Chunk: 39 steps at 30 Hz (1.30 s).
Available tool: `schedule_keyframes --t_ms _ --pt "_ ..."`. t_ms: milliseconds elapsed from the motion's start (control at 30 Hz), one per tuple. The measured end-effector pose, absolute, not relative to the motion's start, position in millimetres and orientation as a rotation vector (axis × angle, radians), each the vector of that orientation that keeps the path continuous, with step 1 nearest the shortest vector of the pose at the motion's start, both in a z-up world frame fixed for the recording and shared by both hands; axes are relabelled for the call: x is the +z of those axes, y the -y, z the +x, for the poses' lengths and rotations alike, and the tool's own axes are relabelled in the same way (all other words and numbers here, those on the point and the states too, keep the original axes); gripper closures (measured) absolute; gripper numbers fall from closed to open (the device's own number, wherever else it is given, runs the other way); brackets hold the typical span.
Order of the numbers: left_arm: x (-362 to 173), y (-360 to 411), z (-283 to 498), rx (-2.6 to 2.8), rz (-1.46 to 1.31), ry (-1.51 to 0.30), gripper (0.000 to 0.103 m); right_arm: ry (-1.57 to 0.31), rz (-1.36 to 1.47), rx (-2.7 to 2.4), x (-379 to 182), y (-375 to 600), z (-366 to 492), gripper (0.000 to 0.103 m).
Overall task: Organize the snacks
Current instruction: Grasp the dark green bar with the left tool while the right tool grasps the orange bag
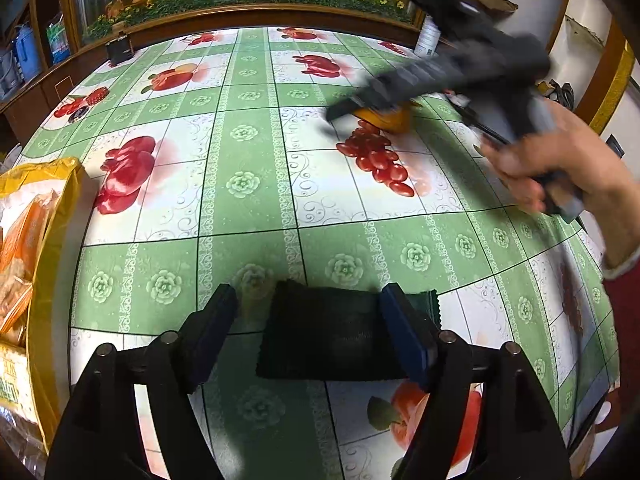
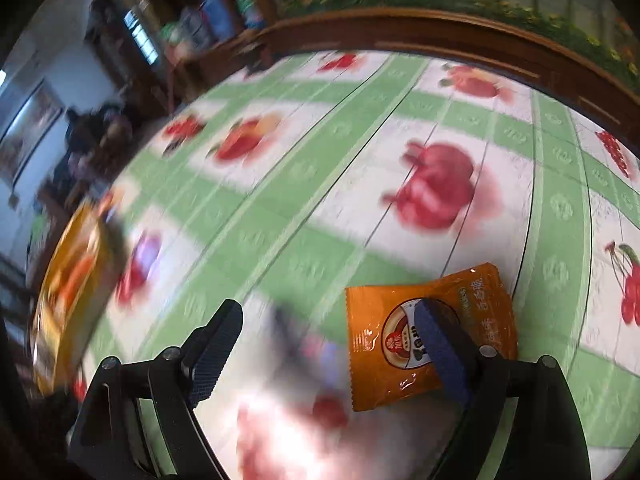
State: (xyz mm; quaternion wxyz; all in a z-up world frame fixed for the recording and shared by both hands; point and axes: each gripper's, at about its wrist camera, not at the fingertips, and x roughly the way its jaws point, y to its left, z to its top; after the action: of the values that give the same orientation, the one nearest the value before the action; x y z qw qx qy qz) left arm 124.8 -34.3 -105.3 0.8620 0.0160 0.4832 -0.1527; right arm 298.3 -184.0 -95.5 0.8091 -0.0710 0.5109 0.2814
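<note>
Fruit-print tablecloth (image 1: 248,184), yellow snack bag (image 1: 36,240) alongside

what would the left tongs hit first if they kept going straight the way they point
Most likely the dark green packet, which lies flat on the fruit-print tablecloth between the open left tongs. The pads do not seem to press it, though how far off it is stays unclear.
</note>
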Motion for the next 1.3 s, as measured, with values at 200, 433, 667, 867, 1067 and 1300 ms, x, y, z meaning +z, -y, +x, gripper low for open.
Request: schedule_keyframes --t_ms 200,433,667,867,1067,1300 --pt "-103 20 114 -0.306 -0.028 -1.045 0.029 -0.995 -0.163 0.542 -68 215 219 0.014" --pt "-101 -8 98 -0.247 -0.234 -1.075 0.029 -0.937 0.215 0.236 -71 280 210 0.012" --pt "-100 -6 89 -0.106 -0.361 -1.092 0.029 -1.007 -0.011 0.163 -102 242 252 0.01" --pt "-102 10 91 0.123 -0.437 -1.107 0.018 -0.982 -0.064 0.154 -109 237 246 0.009" --pt "-118 59 115 0.261 -0.147 -1.124 0.0 -0.986 -0.061 0.154 -110 232 248 0.004" --pt "-107 50 97 -0.026 0.028 -1.062 0.046 -0.966 -0.117 0.231 -108 230 230 0.015"
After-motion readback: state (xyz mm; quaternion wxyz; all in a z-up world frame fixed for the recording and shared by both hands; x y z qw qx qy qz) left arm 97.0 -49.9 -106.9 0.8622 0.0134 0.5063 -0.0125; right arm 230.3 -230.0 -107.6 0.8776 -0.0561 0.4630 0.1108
